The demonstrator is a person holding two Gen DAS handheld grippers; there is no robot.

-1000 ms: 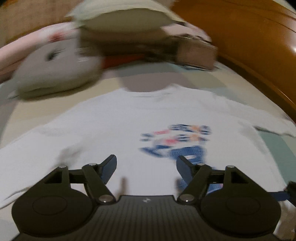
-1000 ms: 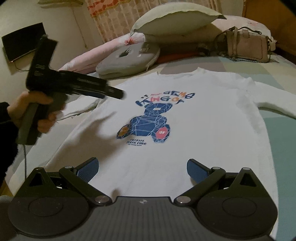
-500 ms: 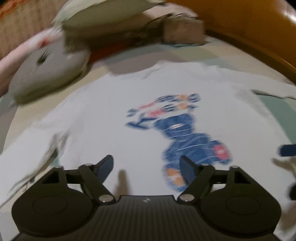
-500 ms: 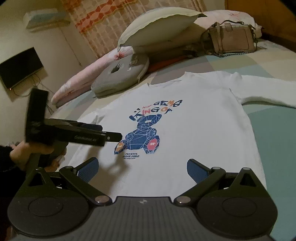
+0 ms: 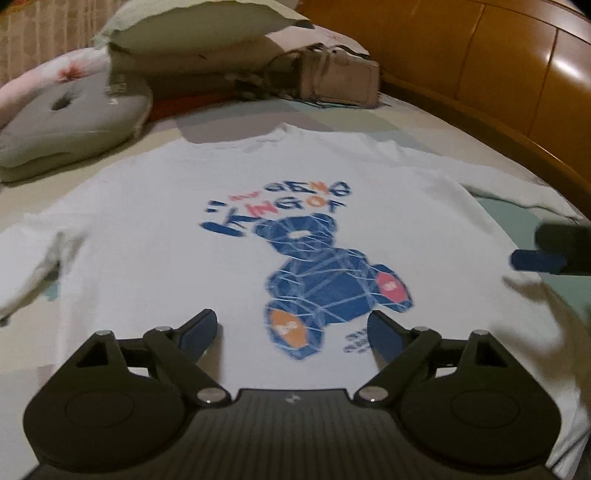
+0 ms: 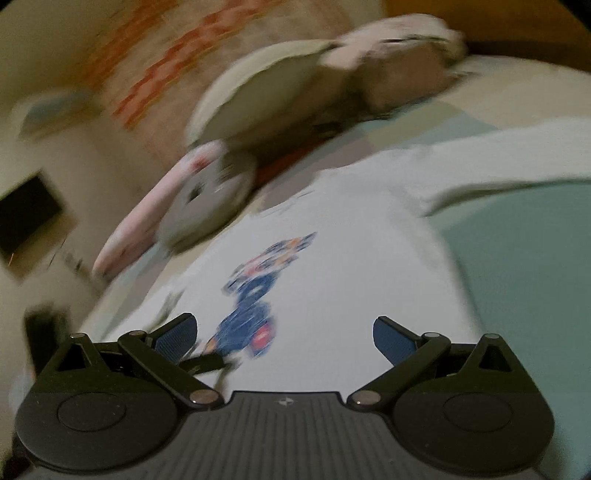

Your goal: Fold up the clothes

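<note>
So the white sweatshirt (image 5: 155, 236) is lying flat, front up, on the bed (image 5: 417, 122), collar pointing toward the pillows; the print on the chest is a blue faceted bear (image 5: 332, 280) with one red paw and one orange paw, plus some blue and red lettering above it; one sleeve runs out toward the wooden bed frame (image 5: 517, 74), the other trails off the opposite side and looks a bit rumpled.

The left gripper (image 5: 291, 328) hangs over the hem end of the shirt, just short of the bear; its jaws have just been opening and now stand wide apart with nothing between them but bare fabric below, not touching as far as I can see. The right gripper (image 6: 284, 336) is also spread wide and empty over the lower part of the shirt; its view is tilted and very smeared, so detail there is poor; one of its blue pads pokes into the left camera's view at the right edge.

Past the collar: a grey cushion (image 5: 70, 122) with a hole in the middle, a big pale pillow (image 5: 199, 26) on top of the pile, a pink floral pillow (image 5: 40, 74) behind, and a beige handbag (image 5: 340, 79) beside the pillows; a dark screen (image 6: 26, 218) hangs on the wall.
</note>
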